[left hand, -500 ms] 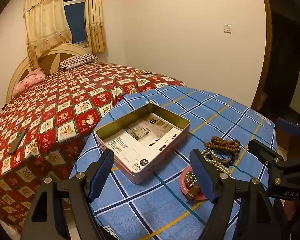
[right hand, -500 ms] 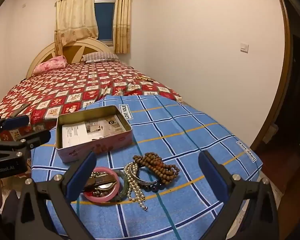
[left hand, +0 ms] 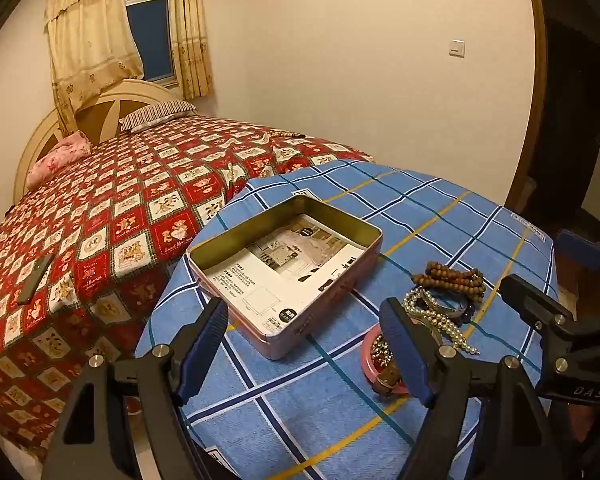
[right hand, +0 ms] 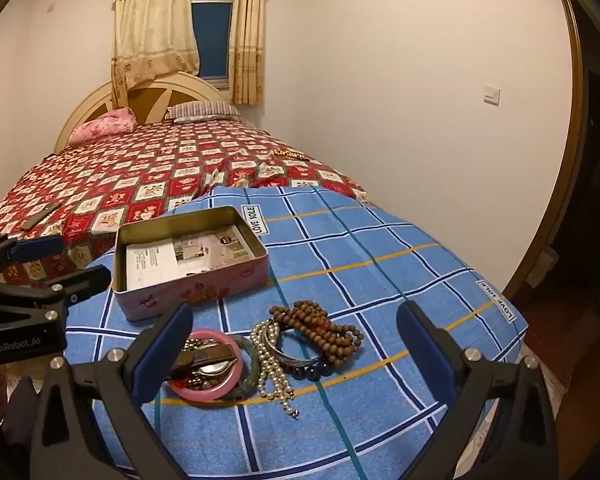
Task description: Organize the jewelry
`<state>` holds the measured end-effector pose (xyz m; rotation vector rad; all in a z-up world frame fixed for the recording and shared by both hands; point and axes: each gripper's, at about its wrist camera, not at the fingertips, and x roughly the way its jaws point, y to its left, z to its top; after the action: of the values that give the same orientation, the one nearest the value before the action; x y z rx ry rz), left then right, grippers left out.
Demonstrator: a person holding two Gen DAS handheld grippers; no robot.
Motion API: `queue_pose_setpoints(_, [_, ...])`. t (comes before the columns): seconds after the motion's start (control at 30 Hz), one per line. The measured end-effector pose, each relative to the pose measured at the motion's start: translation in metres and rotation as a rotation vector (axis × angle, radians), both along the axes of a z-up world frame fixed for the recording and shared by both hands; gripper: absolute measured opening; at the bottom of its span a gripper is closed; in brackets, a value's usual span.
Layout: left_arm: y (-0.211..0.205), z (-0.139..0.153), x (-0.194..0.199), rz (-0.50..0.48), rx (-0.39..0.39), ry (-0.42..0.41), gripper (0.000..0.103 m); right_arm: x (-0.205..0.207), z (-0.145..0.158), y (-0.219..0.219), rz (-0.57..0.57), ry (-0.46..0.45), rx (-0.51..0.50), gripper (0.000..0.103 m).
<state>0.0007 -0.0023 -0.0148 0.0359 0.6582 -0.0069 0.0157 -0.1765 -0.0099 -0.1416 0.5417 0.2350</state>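
An open pink tin box (left hand: 292,280) (right hand: 188,280) lined with printed paper sits on the blue plaid cloth. Right of it lies a jewelry pile: brown wooden beads (right hand: 320,326) (left hand: 448,278), a pearl string (right hand: 270,364) (left hand: 432,316), a silver bangle (right hand: 290,354), a green bangle (right hand: 254,368) and a pink bangle (right hand: 206,394) (left hand: 370,362) holding a watch. My left gripper (left hand: 308,340) is open and empty, just in front of the box. My right gripper (right hand: 296,354) is open and empty, above the near side of the pile.
The blue plaid cloth (right hand: 380,280) covers a small table whose edges drop off at the right and front. A bed with a red patterned quilt (left hand: 120,216) stands behind and left, with a dark remote (left hand: 34,280) on it. A doorway (left hand: 572,120) is at right.
Both grippers have held almost still; the views shift only slightly. Nothing was taken or let go.
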Motion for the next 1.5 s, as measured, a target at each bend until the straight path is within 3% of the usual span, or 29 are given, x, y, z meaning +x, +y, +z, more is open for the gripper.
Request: queue_pose_setpoints(1.5, [0.0071,-0.0005,0.0034,0.023,0.029,0.005,0.078,0.0039,0.0015,-0.0129,0.001,0.001,0.005,0.103])
